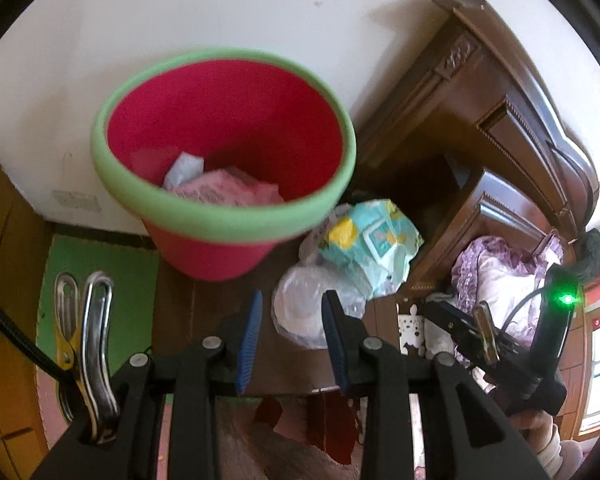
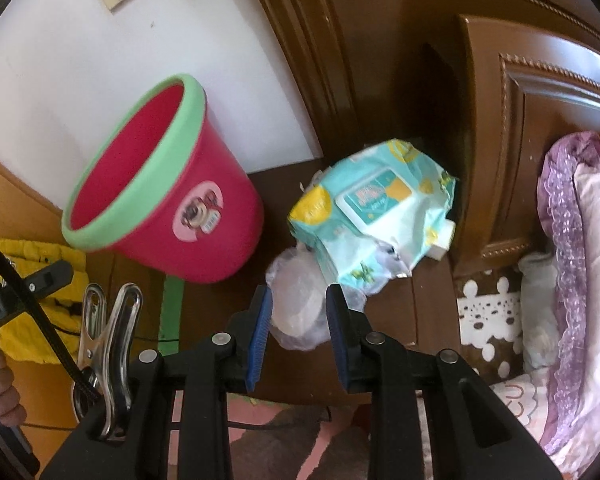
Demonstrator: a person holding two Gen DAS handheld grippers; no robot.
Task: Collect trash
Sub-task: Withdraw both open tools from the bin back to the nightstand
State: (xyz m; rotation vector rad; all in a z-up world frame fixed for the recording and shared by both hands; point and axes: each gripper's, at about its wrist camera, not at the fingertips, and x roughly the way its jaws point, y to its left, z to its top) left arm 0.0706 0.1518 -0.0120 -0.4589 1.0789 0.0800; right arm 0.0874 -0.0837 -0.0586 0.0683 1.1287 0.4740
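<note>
A pink bin with a green rim stands on the dark floor by the white wall, with pink and white trash inside. It also shows in the right wrist view. Right of it lie a crumpled teal and yellow wipes pack and a clear plastic bag. My left gripper is open and empty, just short of the clear bag. My right gripper is open, its blue pads on either side of the clear bag.
A carved brown wooden bed frame stands right of the trash, with a purple lace-edged pillow beyond. A green mat lies left of the bin. Yellow cloth lies at the far left.
</note>
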